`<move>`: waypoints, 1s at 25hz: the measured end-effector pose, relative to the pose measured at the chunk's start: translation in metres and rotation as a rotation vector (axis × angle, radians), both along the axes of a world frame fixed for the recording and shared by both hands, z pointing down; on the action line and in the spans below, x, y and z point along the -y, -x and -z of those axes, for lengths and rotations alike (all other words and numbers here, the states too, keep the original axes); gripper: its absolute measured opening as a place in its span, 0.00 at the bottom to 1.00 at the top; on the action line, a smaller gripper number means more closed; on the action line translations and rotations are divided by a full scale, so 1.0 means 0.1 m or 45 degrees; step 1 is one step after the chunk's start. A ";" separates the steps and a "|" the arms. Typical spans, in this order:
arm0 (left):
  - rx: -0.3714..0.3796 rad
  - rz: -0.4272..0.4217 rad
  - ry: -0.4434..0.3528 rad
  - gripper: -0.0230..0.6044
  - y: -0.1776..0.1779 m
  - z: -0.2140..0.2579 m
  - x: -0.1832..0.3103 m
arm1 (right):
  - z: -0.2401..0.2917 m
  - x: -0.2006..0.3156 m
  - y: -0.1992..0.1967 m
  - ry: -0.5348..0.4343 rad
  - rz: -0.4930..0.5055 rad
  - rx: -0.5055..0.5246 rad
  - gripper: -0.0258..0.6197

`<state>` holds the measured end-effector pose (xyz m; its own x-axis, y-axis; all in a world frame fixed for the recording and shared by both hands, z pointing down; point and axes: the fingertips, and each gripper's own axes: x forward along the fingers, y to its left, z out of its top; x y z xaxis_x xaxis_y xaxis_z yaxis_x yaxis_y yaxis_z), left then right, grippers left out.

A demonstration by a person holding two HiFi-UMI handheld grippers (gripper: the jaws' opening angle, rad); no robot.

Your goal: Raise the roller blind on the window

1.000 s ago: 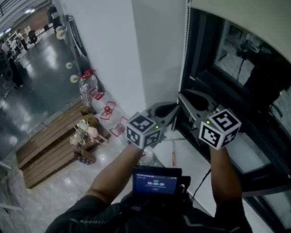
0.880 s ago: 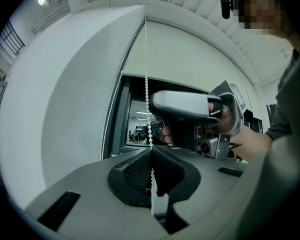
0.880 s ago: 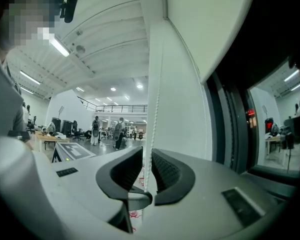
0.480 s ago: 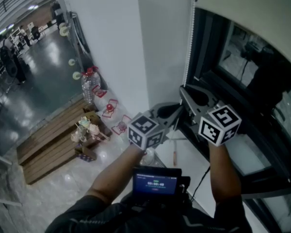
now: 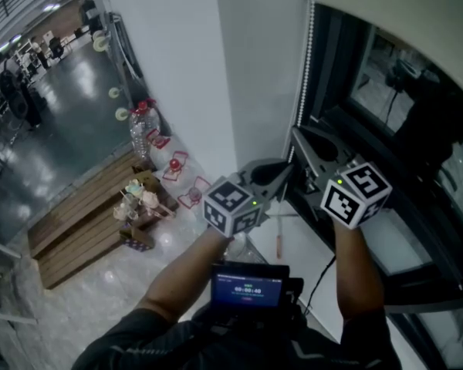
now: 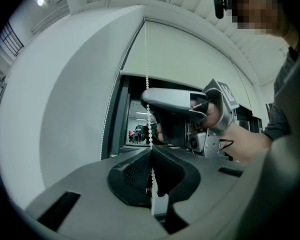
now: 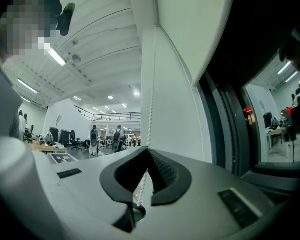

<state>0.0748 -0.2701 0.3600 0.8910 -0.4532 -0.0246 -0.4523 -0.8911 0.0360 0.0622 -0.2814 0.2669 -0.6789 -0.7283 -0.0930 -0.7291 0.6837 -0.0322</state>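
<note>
While my left claw is clamped shut on the bead chain, my right claw is closing on the same chain just above it, the beads running between its pads. This chain hangs beside the white wall at the left edge of the window. Only the top of the dark glass is covered by the roller blind
</note>
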 end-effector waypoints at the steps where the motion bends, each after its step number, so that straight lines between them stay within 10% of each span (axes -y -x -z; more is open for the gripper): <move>1: -0.001 0.002 0.004 0.04 0.00 0.00 -0.01 | -0.02 0.00 0.00 0.006 -0.005 0.009 0.05; 25: 0.107 0.010 0.227 0.04 0.01 -1.03 -0.03 | -1.07 0.02 0.02 0.220 -0.053 -0.080 0.05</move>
<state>0.0736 -0.2674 0.4635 0.8830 -0.4507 0.1309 -0.4672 -0.8705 0.1545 0.0601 -0.2832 0.3739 -0.6481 -0.7575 0.0777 -0.7611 0.6409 -0.0999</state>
